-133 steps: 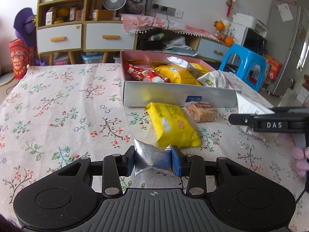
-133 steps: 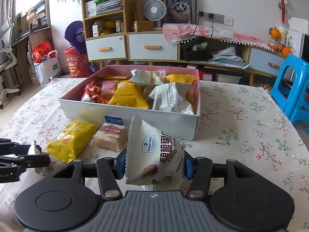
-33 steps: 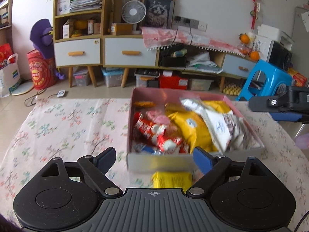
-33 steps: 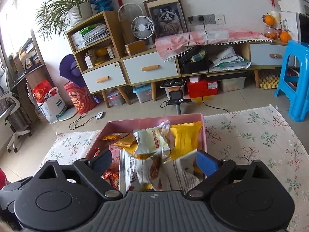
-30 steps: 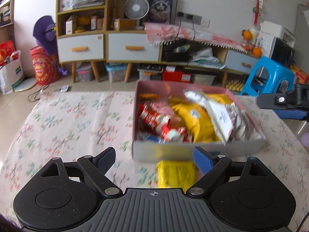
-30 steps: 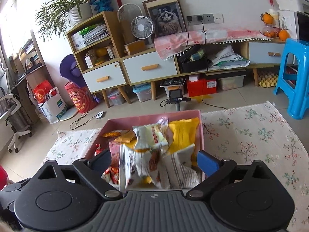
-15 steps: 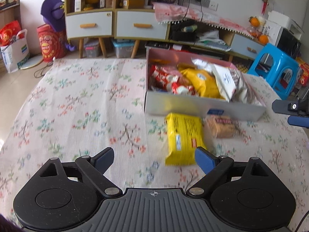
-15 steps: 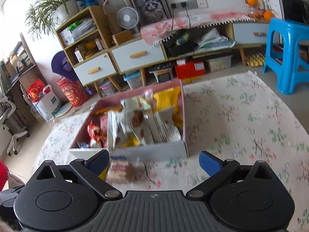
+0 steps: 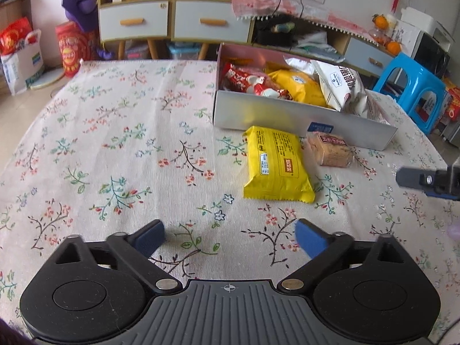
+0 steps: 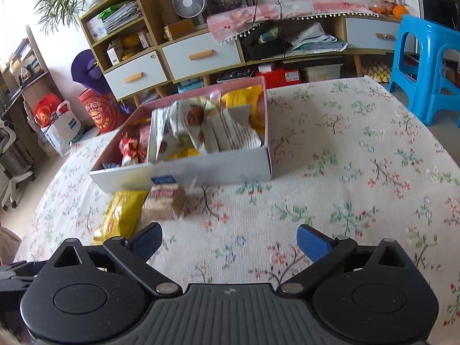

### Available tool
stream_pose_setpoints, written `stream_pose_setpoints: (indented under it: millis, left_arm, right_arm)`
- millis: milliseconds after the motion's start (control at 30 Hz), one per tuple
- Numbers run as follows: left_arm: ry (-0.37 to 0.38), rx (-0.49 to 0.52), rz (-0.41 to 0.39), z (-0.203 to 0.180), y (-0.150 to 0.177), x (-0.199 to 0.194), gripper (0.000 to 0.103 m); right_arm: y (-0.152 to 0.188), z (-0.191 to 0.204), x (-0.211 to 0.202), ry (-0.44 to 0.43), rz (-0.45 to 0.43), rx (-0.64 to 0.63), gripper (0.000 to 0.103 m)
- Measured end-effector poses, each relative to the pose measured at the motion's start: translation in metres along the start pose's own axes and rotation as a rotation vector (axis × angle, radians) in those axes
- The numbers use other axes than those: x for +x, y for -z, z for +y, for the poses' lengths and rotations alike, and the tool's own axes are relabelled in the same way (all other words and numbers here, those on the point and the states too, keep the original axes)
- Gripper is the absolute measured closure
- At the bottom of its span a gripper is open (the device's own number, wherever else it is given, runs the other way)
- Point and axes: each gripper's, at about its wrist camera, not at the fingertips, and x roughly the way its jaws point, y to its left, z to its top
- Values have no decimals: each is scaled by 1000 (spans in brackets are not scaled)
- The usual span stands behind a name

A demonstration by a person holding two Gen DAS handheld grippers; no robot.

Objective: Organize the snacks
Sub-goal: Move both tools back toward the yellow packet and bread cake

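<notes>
**Both tongs empty above the flowered table**

We see the left tongs (image 9: 230, 237) spread wide with nothing between the blue pads, the jaws having just been opening, poised over the floral tablecloth (image 9: 115, 149). The right tongs (image 10: 229, 240) gape just as wide, also empty. Ahead of the left tongs, a yellow snack packet (image 9: 274, 164) lies flat on the table, touching the near wall of the snack box (image 9: 287, 116). Just beside the packet, to its right, rests a clear-wrapped brown biscuit pack (image 9: 330, 149), near that same wall. Inside the box we find red, yellow and white bags heaped together. Beyond the table stand a drawer cabinet (image 10: 172, 57) and a blue stool (image 10: 428, 66).
</notes>
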Motion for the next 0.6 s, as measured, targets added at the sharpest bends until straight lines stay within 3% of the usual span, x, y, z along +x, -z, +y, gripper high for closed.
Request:
stream_pose_setpoints:
  millis: [400, 600]
  left_arm:
    - [-80, 89, -83, -14, 7, 12, 0]
    - [-65, 99, -95, -21, 2, 18, 0]
  right_arm:
    - [26, 19, 13, 60, 57, -181, 10]
    - [28, 25, 17, 81, 51, -263, 10]
